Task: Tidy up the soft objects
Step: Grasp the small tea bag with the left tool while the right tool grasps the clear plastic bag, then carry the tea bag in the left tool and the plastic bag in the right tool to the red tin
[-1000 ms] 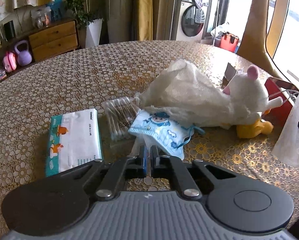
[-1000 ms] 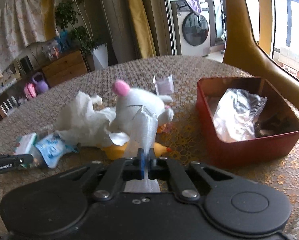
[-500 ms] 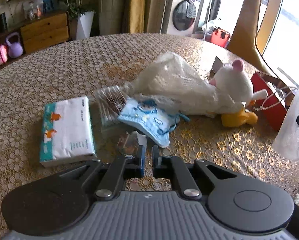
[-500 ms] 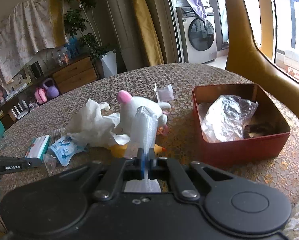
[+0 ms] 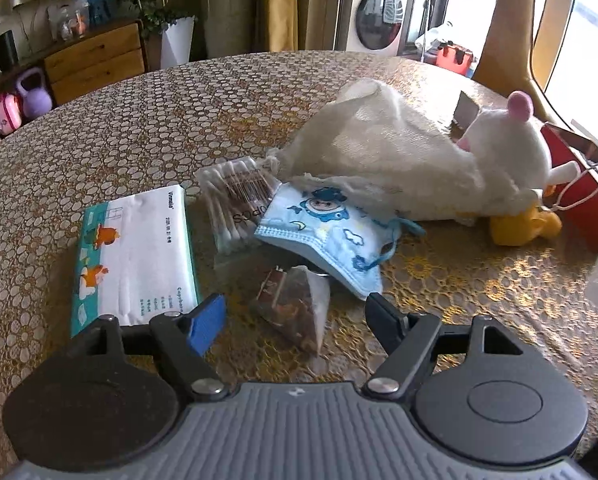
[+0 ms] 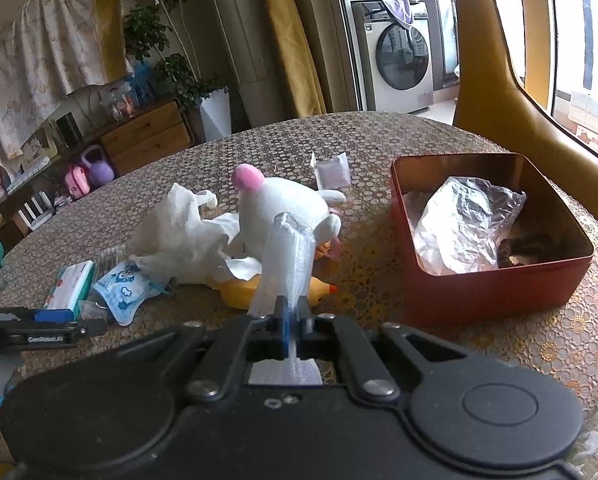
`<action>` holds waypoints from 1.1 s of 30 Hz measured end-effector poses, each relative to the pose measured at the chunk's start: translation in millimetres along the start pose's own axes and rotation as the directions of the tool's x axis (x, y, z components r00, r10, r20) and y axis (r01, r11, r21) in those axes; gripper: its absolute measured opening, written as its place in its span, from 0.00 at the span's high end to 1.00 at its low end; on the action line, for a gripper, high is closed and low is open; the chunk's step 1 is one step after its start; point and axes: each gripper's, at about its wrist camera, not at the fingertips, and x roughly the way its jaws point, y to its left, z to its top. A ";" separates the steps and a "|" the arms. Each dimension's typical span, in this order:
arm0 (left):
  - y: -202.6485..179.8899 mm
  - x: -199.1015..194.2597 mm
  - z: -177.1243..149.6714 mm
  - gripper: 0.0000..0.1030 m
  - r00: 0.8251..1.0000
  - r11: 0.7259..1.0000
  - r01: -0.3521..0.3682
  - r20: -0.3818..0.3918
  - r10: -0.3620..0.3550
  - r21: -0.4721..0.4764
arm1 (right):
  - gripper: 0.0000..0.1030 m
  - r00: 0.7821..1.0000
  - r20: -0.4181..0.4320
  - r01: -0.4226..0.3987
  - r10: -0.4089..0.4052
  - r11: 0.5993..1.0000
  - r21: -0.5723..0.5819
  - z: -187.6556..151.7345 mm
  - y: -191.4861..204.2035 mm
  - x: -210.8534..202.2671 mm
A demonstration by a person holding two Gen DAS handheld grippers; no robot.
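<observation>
Here, the largest soft item — a white plush toy (image 6: 283, 208) with a pink ear — lay on its side near the middle of the worktop (image 5: 147, 128), touching a crumpled white cloth bag (image 5: 379, 148); both looked light and yielding, best pinched at a fold or limb. A tissue pack (image 5: 135, 256) lay beside a sleeve of cotton swabs (image 5: 235, 204), a child's face mask (image 5: 331, 236) overlapping the swabs' near end; the mask seemed flimsy, its ear loop or edge the likeliest hold. The smallest piece, a pyramid tea bag (image 5: 295, 312), sat on the worktop between the jaws of the left gripper (image 5: 295, 320), which had just been opening and stood well apart, touching nothing — judged feather-light and fragile, to be taken by a corner. The right gripper (image 6: 293, 320) had its jaws together, clamped on a thin clear plastic sleeve (image 6: 289, 264), probably slippery. A red tin (image 6: 495, 292) to the right already held a crinkled foil bag (image 6: 463, 228). The worktop bore a gold lace-patterned cover under a glossy film; beyond it stood a washing machine (image 6: 395, 40), yellow curtains, and a wooden cabinet (image 6: 147, 136).
</observation>
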 end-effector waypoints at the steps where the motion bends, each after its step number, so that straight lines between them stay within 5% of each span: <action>1: 1.1 3.9 0.5 0.26 1.000 1.000 -0.004 -0.004 0.004 -0.004 | 0.97 1.000 -0.002 0.002 -0.002 1.000 -0.001 0.1 0.6 0.8; 14: 4.9 18.9 1.5 0.82 1.000 1.000 -0.027 -0.001 0.027 0.012 | 0.97 1.000 -0.014 0.008 -0.008 1.000 -0.004 -0.1 2.3 6.1; 25: -5.1 -13.2 1.6 0.84 0.998 0.998 -0.054 0.040 0.053 0.020 | 0.97 0.999 0.024 -0.034 0.034 0.999 0.021 -0.7 -8.7 -18.3; 33: -37.8 -66.7 22.6 0.84 0.995 0.999 0.028 0.094 -0.032 0.035 | 0.97 0.994 0.082 -0.074 0.073 0.997 0.010 11.0 -20.4 -52.6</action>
